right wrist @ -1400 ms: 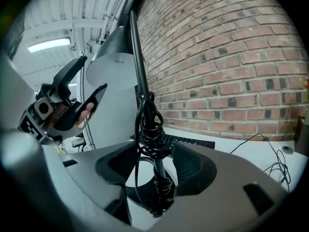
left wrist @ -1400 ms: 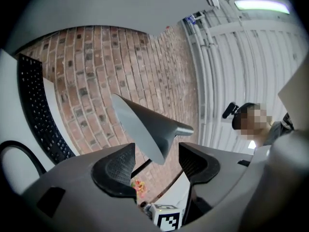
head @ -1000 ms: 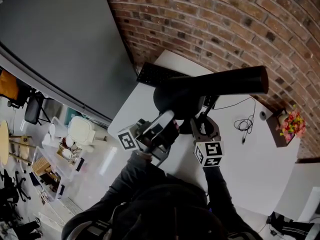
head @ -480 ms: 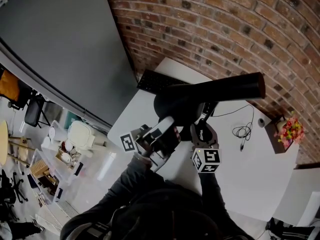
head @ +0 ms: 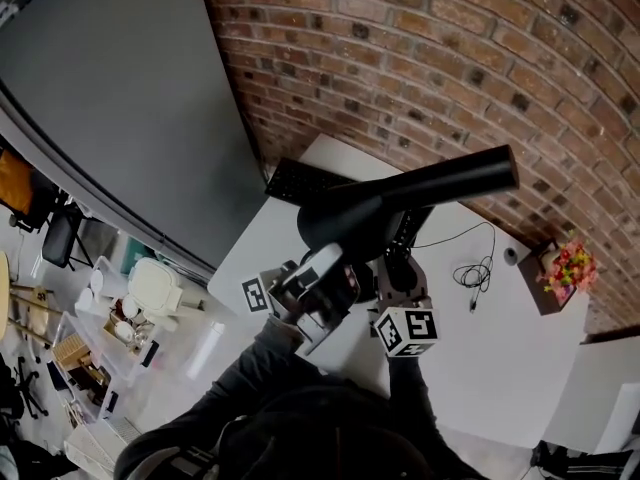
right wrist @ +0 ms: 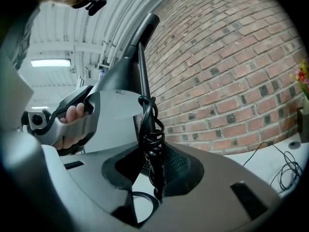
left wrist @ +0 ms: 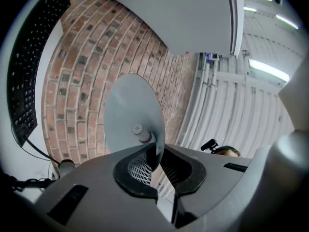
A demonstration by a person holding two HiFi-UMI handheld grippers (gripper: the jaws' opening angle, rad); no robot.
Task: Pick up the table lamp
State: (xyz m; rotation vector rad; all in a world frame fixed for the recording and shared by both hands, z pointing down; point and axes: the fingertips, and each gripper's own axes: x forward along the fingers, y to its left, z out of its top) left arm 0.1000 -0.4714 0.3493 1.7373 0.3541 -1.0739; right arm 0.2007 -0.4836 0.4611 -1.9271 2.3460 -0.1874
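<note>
In the head view, the black table lamp (head: 345, 218) is over the white table (head: 500, 358). Its long head points to 2 o'clock. The left gripper (head: 330, 260) is at 7 o'clock of the lamp's round base, and the right gripper (head: 396, 266) is at 5 o'clock of it. A black keyboard (head: 298, 180) lies at 11 o'clock of the base, next to the brick wall (head: 420, 58). A thin cable (head: 470, 268) lies on the table at 3 o'clock, and a box of flowers (head: 560, 268) sits past it. In the left gripper view, the jaws are pinched tight on the thin edge of the base (left wrist: 130, 105). The base is tipped up, so its bottom side shows, with a small knob (left wrist: 140, 132) on it. In the right gripper view, the lamp's thin stem (right wrist: 143, 81) stands between the jaws with a black cord (right wrist: 150, 134) wound around it. These jaws have just been closing. The stem is close against the jaw at 3 o'clock, but a gap shows on the other side. A hand (right wrist: 72, 116) holds the left gripper at 9 o'clock.
</note>
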